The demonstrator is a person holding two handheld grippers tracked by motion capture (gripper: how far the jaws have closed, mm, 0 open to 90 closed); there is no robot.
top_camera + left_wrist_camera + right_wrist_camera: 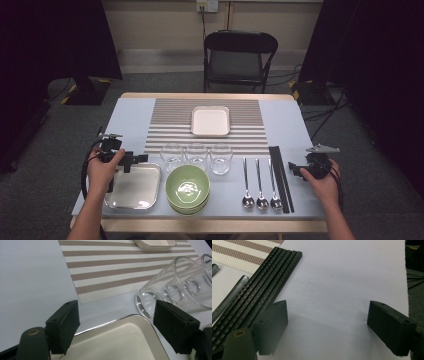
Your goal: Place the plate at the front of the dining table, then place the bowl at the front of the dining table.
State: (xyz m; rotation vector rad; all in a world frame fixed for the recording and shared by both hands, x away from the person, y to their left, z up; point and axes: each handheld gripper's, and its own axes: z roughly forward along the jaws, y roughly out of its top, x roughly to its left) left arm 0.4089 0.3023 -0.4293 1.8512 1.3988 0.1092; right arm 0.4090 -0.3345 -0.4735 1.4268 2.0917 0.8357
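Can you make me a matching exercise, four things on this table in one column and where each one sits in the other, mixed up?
Things:
1. green bowls
2. black chopsticks
3. white square dish
4. metal tray

Places:
A. on the striped placemat, far side
B. near edge, just right of the metal tray
C. right of the three spoons
D. near left corner, under the left tongs

Pairs: 1-B, 2-C, 3-A, 4-D
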